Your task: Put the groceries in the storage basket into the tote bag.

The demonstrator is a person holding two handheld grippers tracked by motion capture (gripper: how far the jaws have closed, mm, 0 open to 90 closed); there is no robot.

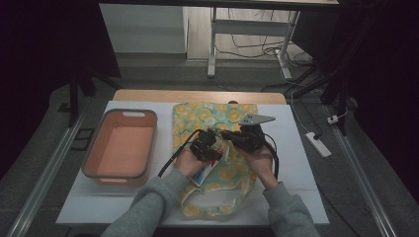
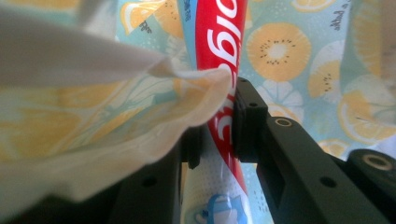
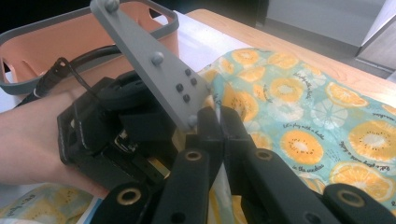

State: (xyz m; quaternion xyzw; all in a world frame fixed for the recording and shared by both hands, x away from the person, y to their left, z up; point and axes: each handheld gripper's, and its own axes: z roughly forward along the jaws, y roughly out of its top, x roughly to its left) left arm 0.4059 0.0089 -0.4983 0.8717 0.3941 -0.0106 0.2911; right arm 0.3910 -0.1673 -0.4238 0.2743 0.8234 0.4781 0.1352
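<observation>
A tote bag point(image 1: 217, 116) with a citrus print lies flat on the white table top point(image 1: 296, 163). My left gripper point(image 1: 213, 140) hovers over its middle, shut on a red, white and blue toothpaste box point(image 1: 201, 176). In the left gripper view the jaws point(image 2: 219, 121) pinch the toothpaste box point(image 2: 217, 37), and the bag's raised lip point(image 2: 93, 116) drapes over the left jaw. My right gripper point(image 1: 232, 136) meets it from the right. Its jaws point(image 3: 219, 121) are pressed together on the bag's edge, with the printed cloth point(image 3: 299, 93) beyond and the left gripper's body point(image 3: 116, 121) close in front.
An empty orange basin point(image 1: 121, 148) with a grey rim stands on the table's left part, and its rim point(image 3: 46, 84) also shows in the right gripper view. The bag's handles point(image 1: 217, 205) lie near the front edge. A power strip point(image 1: 318, 144) lies on the floor to the right.
</observation>
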